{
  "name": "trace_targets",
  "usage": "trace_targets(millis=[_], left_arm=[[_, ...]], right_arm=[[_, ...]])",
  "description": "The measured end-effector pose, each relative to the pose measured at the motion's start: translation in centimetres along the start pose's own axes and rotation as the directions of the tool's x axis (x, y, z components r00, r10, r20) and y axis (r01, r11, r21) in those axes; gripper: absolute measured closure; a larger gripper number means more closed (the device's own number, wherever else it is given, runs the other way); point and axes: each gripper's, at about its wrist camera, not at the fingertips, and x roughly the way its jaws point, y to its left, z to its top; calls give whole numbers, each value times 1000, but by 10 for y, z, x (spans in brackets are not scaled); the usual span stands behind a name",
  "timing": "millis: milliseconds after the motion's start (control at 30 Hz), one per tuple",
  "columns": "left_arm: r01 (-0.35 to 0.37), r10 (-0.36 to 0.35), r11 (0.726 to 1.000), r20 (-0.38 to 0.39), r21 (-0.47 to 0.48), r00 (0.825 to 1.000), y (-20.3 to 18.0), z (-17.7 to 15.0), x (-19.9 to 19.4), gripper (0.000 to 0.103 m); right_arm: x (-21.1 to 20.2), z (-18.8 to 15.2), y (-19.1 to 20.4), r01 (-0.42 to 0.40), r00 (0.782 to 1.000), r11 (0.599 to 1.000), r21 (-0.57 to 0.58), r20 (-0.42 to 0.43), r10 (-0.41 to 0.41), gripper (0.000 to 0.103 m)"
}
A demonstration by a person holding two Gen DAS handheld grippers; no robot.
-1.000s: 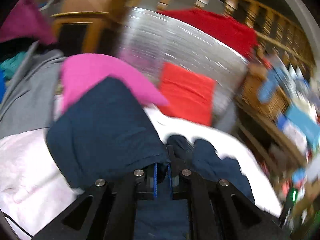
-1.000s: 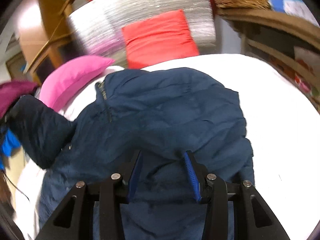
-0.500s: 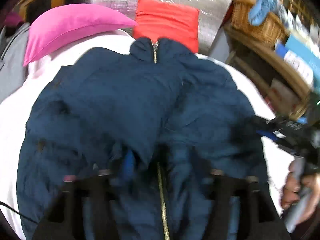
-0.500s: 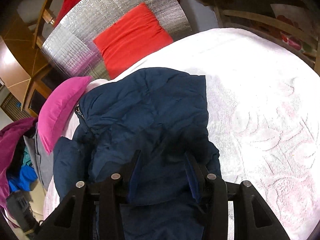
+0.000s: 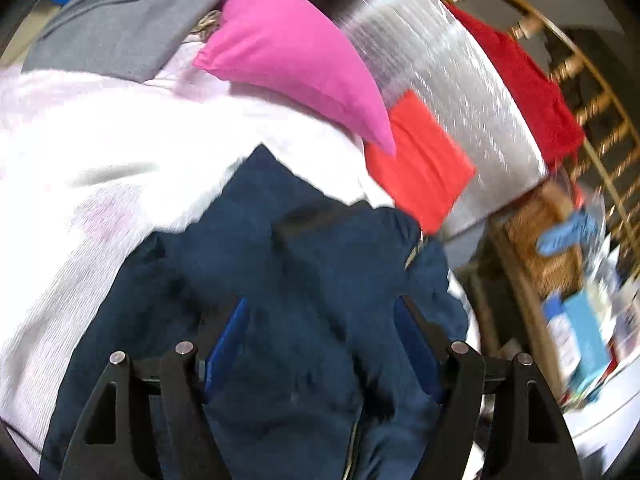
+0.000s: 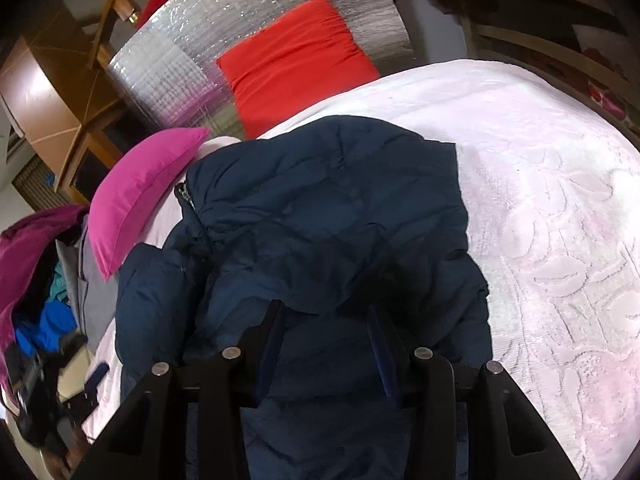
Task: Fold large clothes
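Both grippers point fwd and down over the bed, w/ no hand or arm visible in either wrist view. Left gripper (image 5: 320, 320) has fingers spread wide apart, nothing pinched; the navy puffer jacket (image 5: 288, 280) lies directly under and between them, filling the lower middle of the view. Right gripper (image 6: 326, 332) also spread, fingers apart w/ jacket fabric (image 6: 320, 220) showing in the gap; can't tell whether the tips touch the cloth or hover just above. Jacket lies bunched on the white bedspread (image 6: 560, 220), collar and zip toward the pink pillow (image 6: 136, 196), w/ a red cushion (image 6: 296, 64) beyond it against a silver foil panel (image 6: 180, 76). Left view is motion-blurred, esp. the wicker basket (image 5: 548, 232) and shelf clutter at right. Jacket's near edge is cut off behind both gripper bodies; sleeves hard to make out in the folds.
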Motion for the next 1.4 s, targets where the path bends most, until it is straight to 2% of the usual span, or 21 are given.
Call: trace_targets(millis=[67, 167, 267, 367, 433, 500, 533, 600, 633, 767, 833, 933, 1133, 1233, 1300, 1333, 1367, 1400], left_arm=[[42, -42, 998, 2, -44, 999, 6, 8, 4, 28], [63, -64, 996, -24, -67, 998, 9, 17, 22, 28], [79, -84, 995, -71, -67, 994, 7, 15, 38, 28], [125, -129, 991, -104, -52, 986, 0, 13, 48, 28], [127, -131, 991, -124, -39, 984, -4, 11, 55, 28], [135, -138, 990, -113, -33, 984, -7, 11, 59, 29], [142, -144, 989, -102, -29, 984, -7, 10, 58, 32], [143, -143, 990, -87, -10, 986, -10, 10, 61, 57], [137, -136, 991, -85, 4, 987, -12, 9, 66, 83], [139, -135, 987, -66, 76, 989, -28, 2, 69, 88], [167, -161, 979, -60, 115, 985, -41, -1, 65, 89], [211, -203, 963, -65, 168, 977, -66, -13, 62, 89], [269, -218, 911, -190, 313, 957, -125, -67, 79, 89], [325, -246, 876, -249, 358, 937, -145, -90, 78, 87], [367, -275, 858, -283, 360, 919, -156, -96, 77, 79], [389, -289, 850, -303, 355, 908, -159, -96, 75, 66], [416, -305, 843, -334, 340, 892, -160, -95, 73, 48], [441, -323, 839, -361, 318, 875, -159, -91, 69, 42]], right_arm=[[2, 0, -1, 2, 1000, 1000, 2, -3, -2, 56], [7, 0, 1, 3, 1000, 1000, -6, -5, -3, 56], [13, 0, 4, 13, 1000, 1000, -20, -8, -13, 56], [16, -2, 7, 18, 1000, 999, -29, -14, -19, 56], [18, -3, 8, 23, 1000, 999, -37, -13, -24, 56], [19, -3, 8, 27, 1000, 999, -41, -12, -28, 56], [19, -4, 8, 29, 999, 999, -43, -12, -29, 56], [20, -4, 8, 32, 999, 998, -46, -11, -32, 56], [20, -5, 9, 34, 999, 998, -48, -10, -35, 56], [18, -8, 10, 40, 999, 997, -60, -8, -41, 56], [16, -9, 11, 40, 999, 997, -63, -8, -40, 56], [12, -9, 10, 38, 999, 998, -59, -3, -38, 56], [5, -6, -3, 44, 999, 999, -27, 13, -44, 56], [-2, -2, -15, 44, 999, 999, -3, 23, -44, 56], [-6, 2, -24, 38, 999, 999, 18, 28, -39, 56], [-8, 4, -30, 30, 999, 999, 36, 30, -31, 56], [-10, 6, -36, 12, 1000, 998, 58, 27, -13, 56], [-11, 7, -41, -4, 1000, 997, 77, 25, 2, 56]])
